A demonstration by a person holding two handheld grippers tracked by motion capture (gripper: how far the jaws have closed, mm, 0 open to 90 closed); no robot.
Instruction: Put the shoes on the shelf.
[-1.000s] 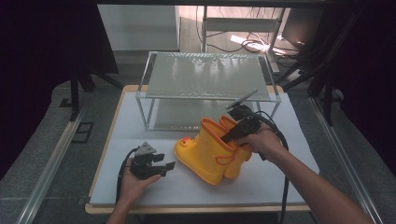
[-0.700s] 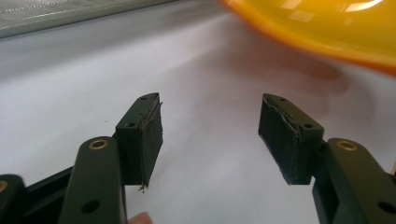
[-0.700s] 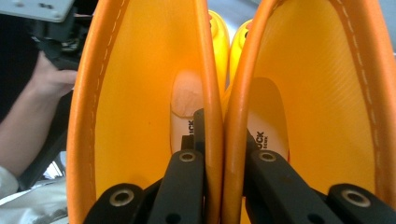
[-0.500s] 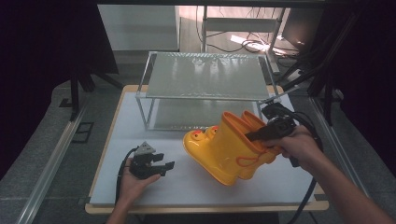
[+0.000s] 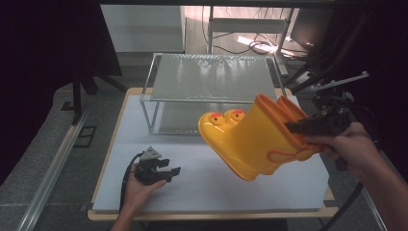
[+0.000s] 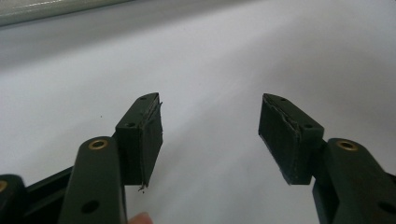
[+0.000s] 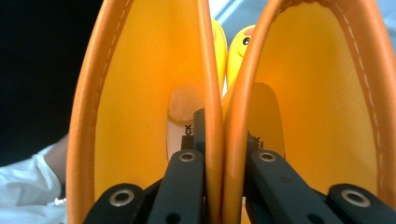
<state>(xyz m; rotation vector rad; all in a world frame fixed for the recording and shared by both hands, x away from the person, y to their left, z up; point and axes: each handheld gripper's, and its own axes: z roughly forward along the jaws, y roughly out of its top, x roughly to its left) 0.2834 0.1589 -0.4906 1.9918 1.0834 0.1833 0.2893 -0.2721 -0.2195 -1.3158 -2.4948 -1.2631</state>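
Right claw (image 5: 293, 129): pinching the two touching inner walls of the yellow boots (image 5: 250, 142), one jaw inside each shaft.
Boots: held as a pair in the air, tilted, toes toward the glass shelf (image 5: 211, 77).
Left claw (image 5: 169, 172): spread, empty, low over the bench (image 5: 211, 187).
Progress: pickup looks done; setting down remains (destination unknown, perhaps the shelf).

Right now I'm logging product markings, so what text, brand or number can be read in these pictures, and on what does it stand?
"CK": end of a black printed word inside the left boot, by the right gripper; the rest is hidden behind the jaw.
A dark mark inside the right boot, beside the other jaw: too blurred and cut off to read.
No legible text on the boots' outsides, the glass shelf or the left gripper.
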